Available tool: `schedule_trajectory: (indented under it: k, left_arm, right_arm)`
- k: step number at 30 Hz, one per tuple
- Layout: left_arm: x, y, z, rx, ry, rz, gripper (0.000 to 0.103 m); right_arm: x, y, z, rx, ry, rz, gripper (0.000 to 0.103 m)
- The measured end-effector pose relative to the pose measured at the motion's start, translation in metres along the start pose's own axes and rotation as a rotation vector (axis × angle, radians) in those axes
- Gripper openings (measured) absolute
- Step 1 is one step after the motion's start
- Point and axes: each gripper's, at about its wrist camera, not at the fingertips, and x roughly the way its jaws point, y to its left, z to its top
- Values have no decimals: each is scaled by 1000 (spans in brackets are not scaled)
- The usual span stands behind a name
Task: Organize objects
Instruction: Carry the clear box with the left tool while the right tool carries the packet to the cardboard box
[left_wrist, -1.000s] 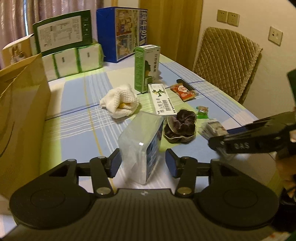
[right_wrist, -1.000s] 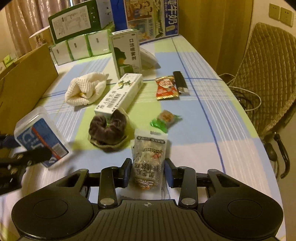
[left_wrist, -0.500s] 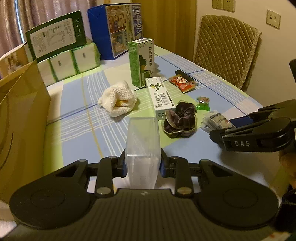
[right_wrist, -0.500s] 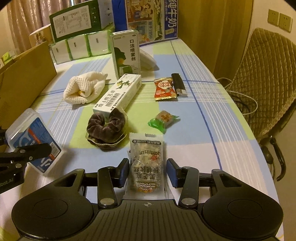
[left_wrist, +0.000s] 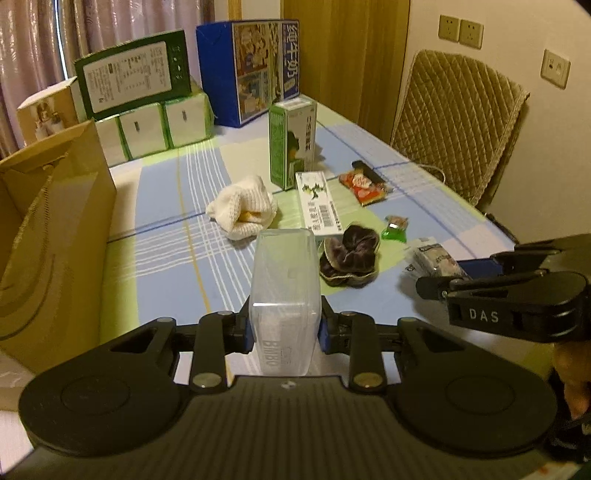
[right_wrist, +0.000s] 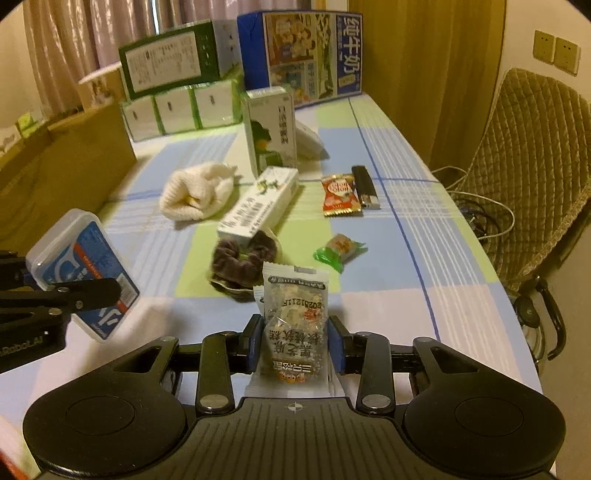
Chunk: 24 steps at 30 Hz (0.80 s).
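Tablecloth (right_wrist: 406, 258) — box's (right_wrist: 79, 273) blue label, right view only.

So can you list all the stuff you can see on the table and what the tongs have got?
Clear plastic box with blue label: 1, held in left tongs.
Clear snack packet: 1, held in right tongs.
Dark brown velvet scrunchie: 1, table middle.
Cream knitted cloth: 1, left of the flat carton.
Flat white carton: 1, lying down.
Upright green-white carton: 1, behind it.
Red snack packet: 1, beside black lighter.
Green-wrapped sweet: 1, right of scrunchie.
Brown paper bag: 1, table's left edge.
Big blue box: 1, far end.
Left tongs: shut.
Right tongs: shut.
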Motion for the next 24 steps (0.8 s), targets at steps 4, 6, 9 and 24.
schedule_trajectory:
  k: [4,6,9,24]
  left_arm:
    - [-26,5,6,-22,-20,2,26]
    - [-41,9,9,-25,-39,5,26]
    - [-65,19,14,-26,-67,20,26]
    - [-161,168,38,-121,-102,232,26]
  right_arm:
    - [-26,12,6,-2,-33,32,34]
    - [-39,21,13,-7,-54,57,34]
    - [-55,40,25,-32,-86,99,34]
    - [-69,196,112,-179,-137,418,34]
